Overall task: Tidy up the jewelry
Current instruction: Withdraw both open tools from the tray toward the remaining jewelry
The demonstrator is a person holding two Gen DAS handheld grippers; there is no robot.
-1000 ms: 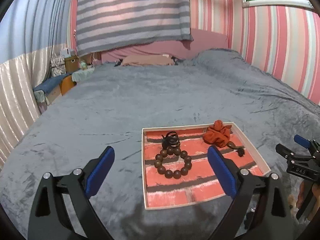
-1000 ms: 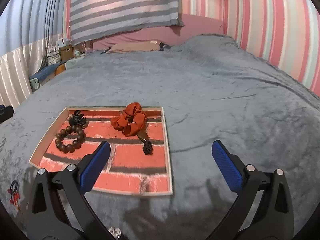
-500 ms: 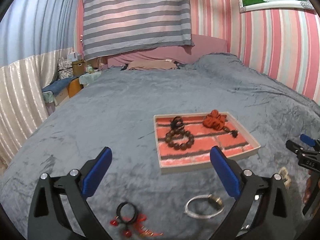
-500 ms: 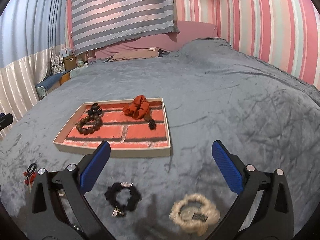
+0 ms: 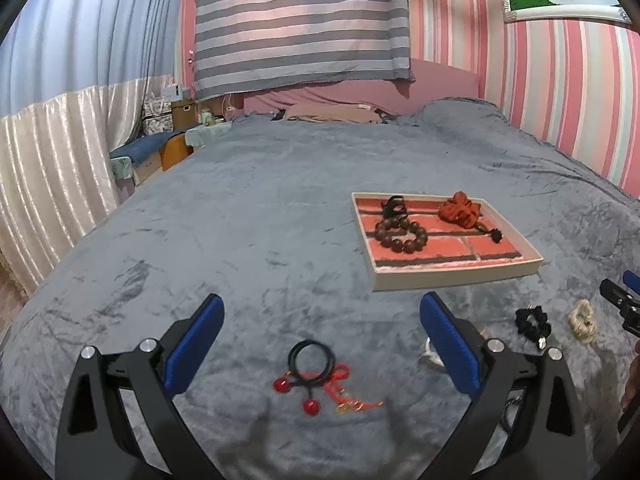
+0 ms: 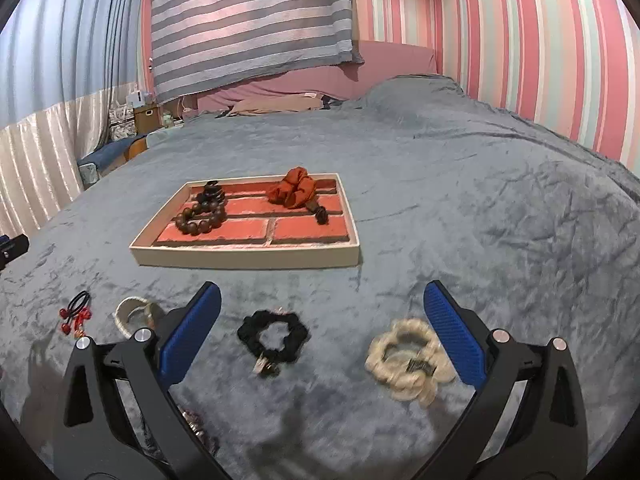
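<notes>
Left wrist view: the left gripper (image 5: 320,332) gapes wide, empty; the red-beaded hair tie (image 5: 314,374) lies on the blanket just ahead, between its fingers — the tray (image 5: 456,276) sits ahead-right.

Right wrist view: the right gripper (image 6: 322,320) is spread wide, empty; the black scrunchie (image 6: 273,338) lies between its fingers, the cream scrunchie (image 6: 408,364) beside the right finger — each arm nearest its own piece.

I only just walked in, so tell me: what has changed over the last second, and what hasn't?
Both tongs, left and right, drew back from the tray, so loose pieces on the blanket came into view: the black scrunchie, the cream scrunchie, the red-bobble hair tie. Nothing was grasped or released. Tongs stayed open; the tray's contents stayed put.
</notes>
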